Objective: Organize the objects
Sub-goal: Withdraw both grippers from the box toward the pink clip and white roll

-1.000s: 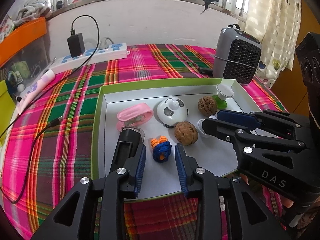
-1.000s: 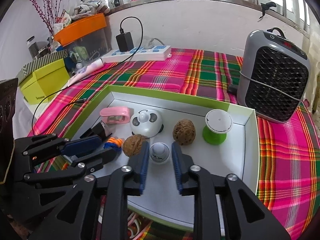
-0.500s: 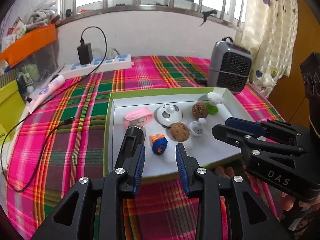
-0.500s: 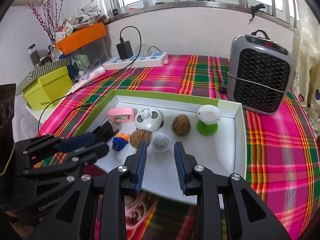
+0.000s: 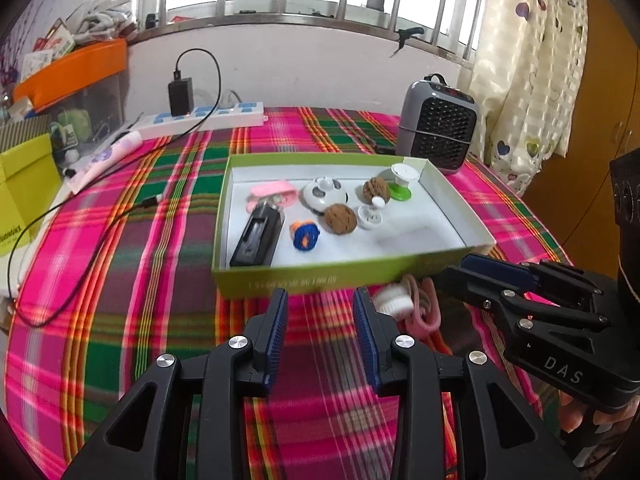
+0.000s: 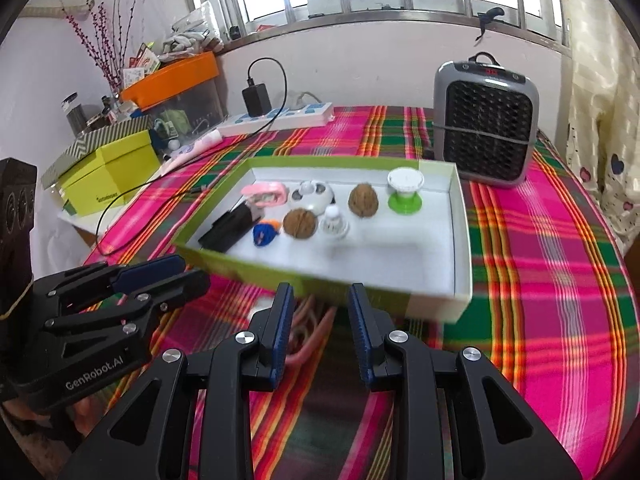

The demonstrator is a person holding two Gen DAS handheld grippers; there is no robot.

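Nearest, on the near side of the green box (image 5: 304,280), the left gripper (image 5: 320,312) and right gripper (image 6: 317,305) are held over the plaid cloth (image 5: 120,264), both parted and empty, the left's jaws opening. Just before the box a pink-and-white item (image 5: 404,304) is seen on the cloth. Inside the box lie a black case (image 5: 256,236), a blue-orange toy (image 5: 305,236), two walnuts (image 5: 340,219) and a white-topped green stand (image 5: 402,184); behind the box a grey heater (image 5: 436,124) stands.

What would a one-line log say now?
left gripper: jaws open, empty | right gripper: jaws open, empty | green box: holds small items | pink cord: outside box
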